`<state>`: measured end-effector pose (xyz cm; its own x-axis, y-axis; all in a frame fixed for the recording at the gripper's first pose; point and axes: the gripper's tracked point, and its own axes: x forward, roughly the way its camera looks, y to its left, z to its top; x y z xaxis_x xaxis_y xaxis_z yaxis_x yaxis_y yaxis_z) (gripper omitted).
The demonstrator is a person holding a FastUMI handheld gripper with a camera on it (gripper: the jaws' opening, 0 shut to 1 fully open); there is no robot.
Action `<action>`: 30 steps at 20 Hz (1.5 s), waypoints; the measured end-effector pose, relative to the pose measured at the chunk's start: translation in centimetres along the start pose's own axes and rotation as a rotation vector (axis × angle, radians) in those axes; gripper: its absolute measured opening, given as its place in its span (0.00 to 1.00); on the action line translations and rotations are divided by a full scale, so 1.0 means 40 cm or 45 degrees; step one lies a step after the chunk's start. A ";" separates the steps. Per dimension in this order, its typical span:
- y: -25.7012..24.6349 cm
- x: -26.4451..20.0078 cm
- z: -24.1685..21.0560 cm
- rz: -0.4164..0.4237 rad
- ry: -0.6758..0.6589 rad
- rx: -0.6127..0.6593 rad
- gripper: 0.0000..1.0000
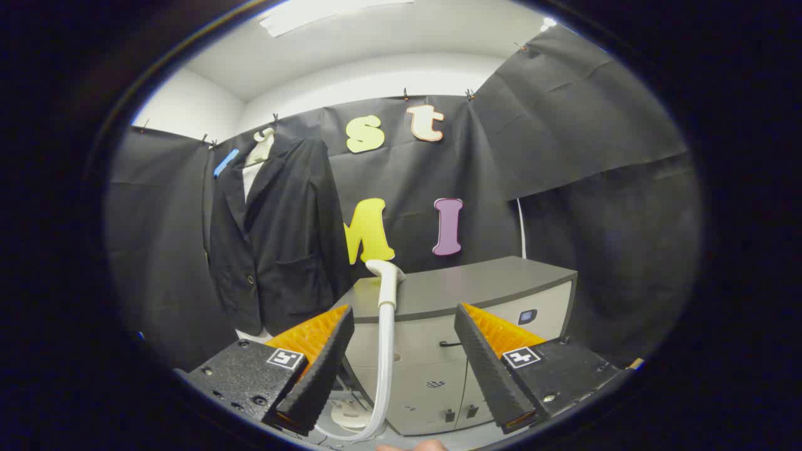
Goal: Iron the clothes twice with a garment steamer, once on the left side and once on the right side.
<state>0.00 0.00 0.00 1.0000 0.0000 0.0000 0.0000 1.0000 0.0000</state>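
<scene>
A black jacket (276,238) hangs on a pale hanger (263,143) against the booth's wall, up and to the left of the fingers. The white steamer head (386,275) stands upright just ahead of the fingers, resting at the front edge of a grey-topped cabinet (476,285). Its white hose (383,369) runs down between the fingers and curls near a white base (348,414). My gripper (401,326) is open, with the hose in the wide gap and neither finger touching it.
The cabinet has pale drawer fronts (432,369) with a dark handle (448,344). A thin white cable (521,228) runs up the wall behind it. A fingertip of a hand (416,446) shows below the fingers.
</scene>
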 end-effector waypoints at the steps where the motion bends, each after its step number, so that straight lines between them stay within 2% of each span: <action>1: 0.001 -0.002 0.000 0.000 0.000 -0.003 1.00; 13: 0.016 0.003 0.019 -0.028 -0.002 -0.021 1.00; 19: 0.073 0.082 0.061 -0.034 0.013 -0.032 1.00; 23: 0.108 0.120 0.057 -0.057 0.103 -0.006 1.00; 26: 0.109 0.168 0.059 -0.091 0.183 -0.086 1.00; 30: 0.120 0.262 0.067 -0.061 0.277 -0.081 1.00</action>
<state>10.48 4.81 2.66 0.9754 -0.0543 -0.2137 0.0406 0.9968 -0.0684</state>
